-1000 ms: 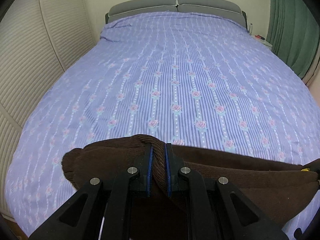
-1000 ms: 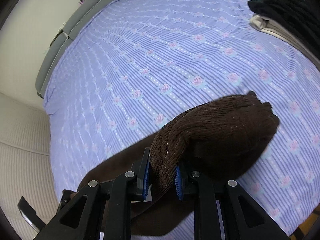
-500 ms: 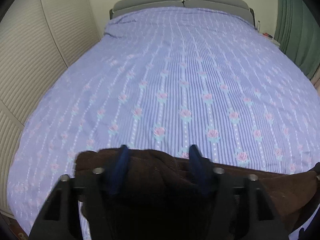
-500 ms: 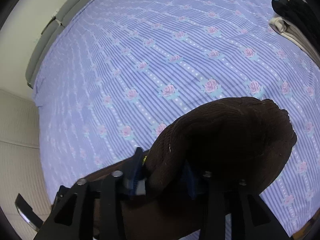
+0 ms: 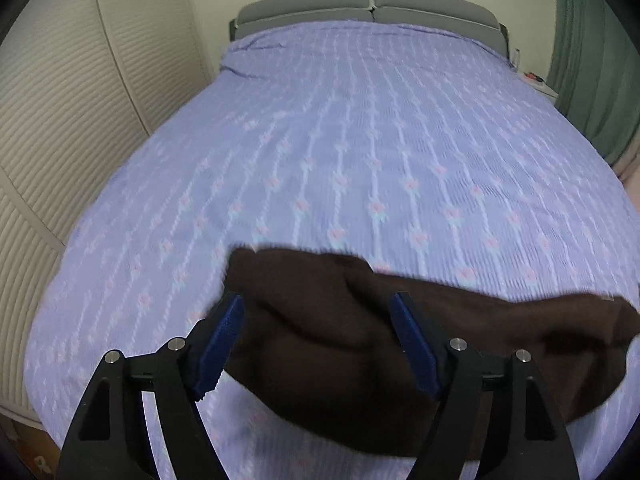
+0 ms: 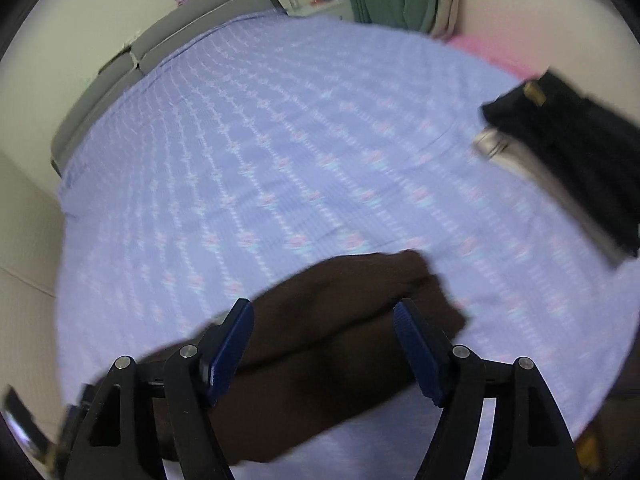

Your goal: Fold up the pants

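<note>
Dark brown corduroy pants [image 5: 340,344] lie folded on the purple flowered bedspread [image 5: 360,140] near the bed's front edge. My left gripper [image 5: 318,340] is open, its blue-padded fingers [image 5: 222,344] spread wide above the pants' left end and holding nothing. In the right wrist view the pants [image 6: 328,344] show as a folded brown bundle. My right gripper [image 6: 324,348] is open too, jaws wide above the bundle's right end, empty. Both views are motion-blurred.
A stack of folded black and grey clothes [image 6: 568,152] lies at the bed's right side. A grey headboard [image 5: 368,6] stands at the far end. White slatted wardrobe doors [image 5: 60,100] run along the left, green curtains [image 5: 592,60] at the right.
Both grippers were shut on the pants a second ago. They have opened, let the pants drop onto the bed, and pulled back and up.
</note>
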The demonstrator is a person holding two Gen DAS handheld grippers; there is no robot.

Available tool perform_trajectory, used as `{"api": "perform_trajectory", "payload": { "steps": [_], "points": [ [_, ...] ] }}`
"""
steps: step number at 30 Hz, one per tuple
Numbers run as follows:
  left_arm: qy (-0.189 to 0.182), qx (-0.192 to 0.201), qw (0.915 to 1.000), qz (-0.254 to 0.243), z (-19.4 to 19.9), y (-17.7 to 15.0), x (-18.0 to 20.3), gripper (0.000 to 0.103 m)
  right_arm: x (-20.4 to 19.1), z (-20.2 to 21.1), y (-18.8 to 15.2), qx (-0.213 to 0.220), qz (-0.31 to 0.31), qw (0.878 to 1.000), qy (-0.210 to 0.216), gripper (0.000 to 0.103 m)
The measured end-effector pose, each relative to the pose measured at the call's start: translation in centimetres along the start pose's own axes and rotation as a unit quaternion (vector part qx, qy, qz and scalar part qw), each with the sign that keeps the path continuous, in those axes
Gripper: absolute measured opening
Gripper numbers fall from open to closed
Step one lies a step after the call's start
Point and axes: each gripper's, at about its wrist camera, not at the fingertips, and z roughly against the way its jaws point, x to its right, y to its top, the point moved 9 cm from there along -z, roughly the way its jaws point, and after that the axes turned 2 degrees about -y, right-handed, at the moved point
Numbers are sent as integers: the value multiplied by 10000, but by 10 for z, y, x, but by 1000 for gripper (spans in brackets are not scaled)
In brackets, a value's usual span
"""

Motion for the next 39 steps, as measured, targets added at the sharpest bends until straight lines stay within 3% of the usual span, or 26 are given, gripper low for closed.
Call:
{"api": "perform_trajectory", "payload": {
  "steps": [6, 11, 15, 19, 28, 31, 33, 39],
  "points": [
    [-30, -178, 9989, -422, -21, -27, 30, 75, 35, -23, -19, -168, 684, 9958, -582, 73],
    [240, -201, 9989, -356, -54, -21, 22, 75, 58, -57, -25, -432, 614, 9936, -849, 73],
    [412, -212, 9984, -327, -82, -10, 11, 77, 53, -65, -25, -434, 583, 9938, -836, 73],
    [489, -280, 9983, -127, -93, -7, -9, 77, 21, -62, -27, -351, 820, 9938, -664, 73],
    [252, -336, 9990, 143, -48, -8, -51, 76, -68, -23, -48, -199, 1142, 9931, 198, 73],
    [365, -204, 9991, 82, -37, -8, -67, 77, -94, -13, -60, -245, 1184, 9912, 542, 74],
    [459, -94, 9989, 64, -37, -5, -81, 77, -112, -9, -68, -274, 1312, 9885, 697, 73],
    [408, -356, 9981, 276, -50, -14, -118, 77, -150, -10, -88, -393, 1594, 9823, 906, 73]
  ]
}}
